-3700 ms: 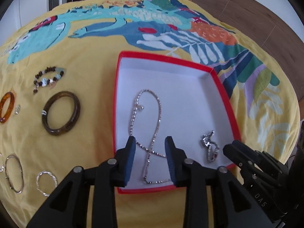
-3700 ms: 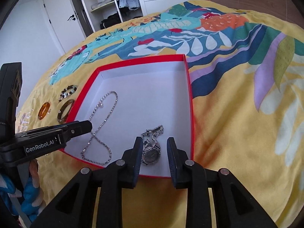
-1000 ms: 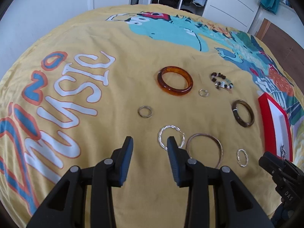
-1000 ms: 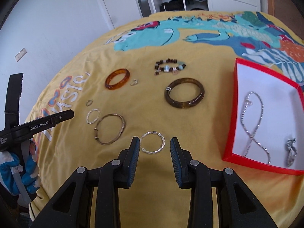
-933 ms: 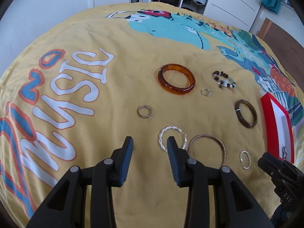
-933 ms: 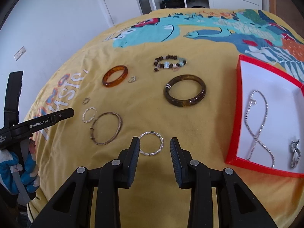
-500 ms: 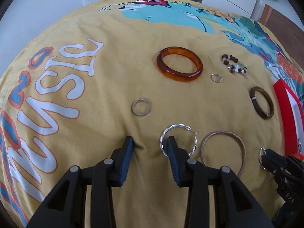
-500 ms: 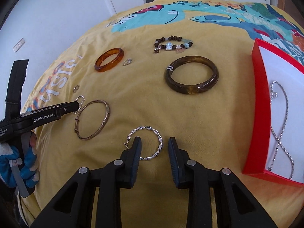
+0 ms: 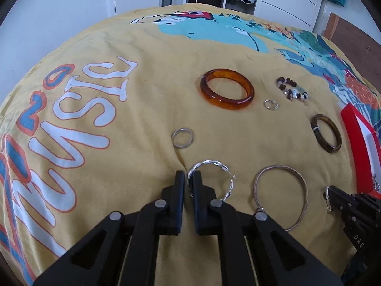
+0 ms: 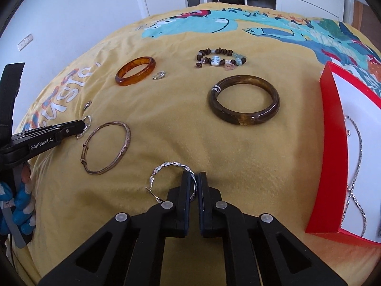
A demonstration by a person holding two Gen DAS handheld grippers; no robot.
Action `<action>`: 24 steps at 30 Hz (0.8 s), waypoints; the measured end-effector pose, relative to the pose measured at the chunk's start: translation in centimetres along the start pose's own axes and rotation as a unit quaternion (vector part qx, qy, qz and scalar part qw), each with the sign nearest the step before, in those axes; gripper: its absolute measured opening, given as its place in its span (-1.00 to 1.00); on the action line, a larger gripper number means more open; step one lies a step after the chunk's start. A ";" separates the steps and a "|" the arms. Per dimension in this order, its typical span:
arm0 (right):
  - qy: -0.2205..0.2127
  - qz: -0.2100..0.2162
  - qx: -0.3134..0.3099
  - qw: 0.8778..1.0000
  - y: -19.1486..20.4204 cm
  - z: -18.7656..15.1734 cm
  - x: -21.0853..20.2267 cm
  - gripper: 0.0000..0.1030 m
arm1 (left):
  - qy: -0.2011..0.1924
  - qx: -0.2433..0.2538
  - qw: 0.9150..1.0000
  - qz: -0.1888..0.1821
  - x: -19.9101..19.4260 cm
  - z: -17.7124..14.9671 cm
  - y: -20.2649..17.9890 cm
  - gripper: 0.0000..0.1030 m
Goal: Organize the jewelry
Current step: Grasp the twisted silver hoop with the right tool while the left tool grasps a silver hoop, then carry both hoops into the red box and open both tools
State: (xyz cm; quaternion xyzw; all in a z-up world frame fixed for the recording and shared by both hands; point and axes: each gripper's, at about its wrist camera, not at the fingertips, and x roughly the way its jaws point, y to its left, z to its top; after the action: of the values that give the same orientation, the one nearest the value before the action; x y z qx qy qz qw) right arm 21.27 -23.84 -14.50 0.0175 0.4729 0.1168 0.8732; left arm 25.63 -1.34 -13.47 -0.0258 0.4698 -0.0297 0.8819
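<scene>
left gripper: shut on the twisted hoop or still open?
Shut. The left gripper has its fingers pinched on the rim of the twisted silver hoop, with only a narrow gap between them.

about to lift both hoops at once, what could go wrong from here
1. The left gripper and the right gripper each pinch only a thin edge of a twisted silver hoop, so either may slip or swing out.
2. The open hook end may snag the yellow bedspread.
3. The left hoop may bump the thin bangle beside it.

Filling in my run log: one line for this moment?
left gripper: shut on twisted hoop | right gripper: shut on second twisted hoop | red box: beside
</scene>
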 end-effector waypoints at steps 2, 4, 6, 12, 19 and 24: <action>-0.004 0.003 -0.002 1.000 0.1 0.0 -0.4 -0.90 | -0.002 -0.002 1.000 -0.002 -0.6 0.1 0.1 -0.88; -0.008 0.003 -0.003 1.000 0.3 0.1 -0.9 -0.92 | -0.007 -0.002 1.000 -0.003 -1.3 0.2 0.1 -0.88; -0.013 0.002 -0.001 1.000 0.4 0.2 -1.7 -0.92 | -0.011 -0.002 1.000 -0.005 -2.2 0.3 0.0 -0.89; -0.025 0.001 0.001 1.000 0.9 0.1 -4.3 -0.92 | -0.023 -0.005 1.000 -0.006 -5.0 0.5 0.1 -0.94; -0.039 0.003 -0.002 0.999 2.1 -0.3 -8.0 -0.92 | -0.034 -0.009 0.999 -0.006 -8.3 -0.5 0.6 -0.94; -0.051 0.002 -0.004 0.999 3.0 -1.1 -10.9 -0.92 | -0.046 -0.010 0.999 -0.020 -11.6 -1.7 1.0 -0.94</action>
State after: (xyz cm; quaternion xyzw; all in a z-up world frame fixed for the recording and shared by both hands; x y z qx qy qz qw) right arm 14.05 -23.38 -5.72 0.0214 0.4272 0.1195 0.8960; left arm 17.78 0.49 -4.89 -0.0450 0.4285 -0.0413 0.9015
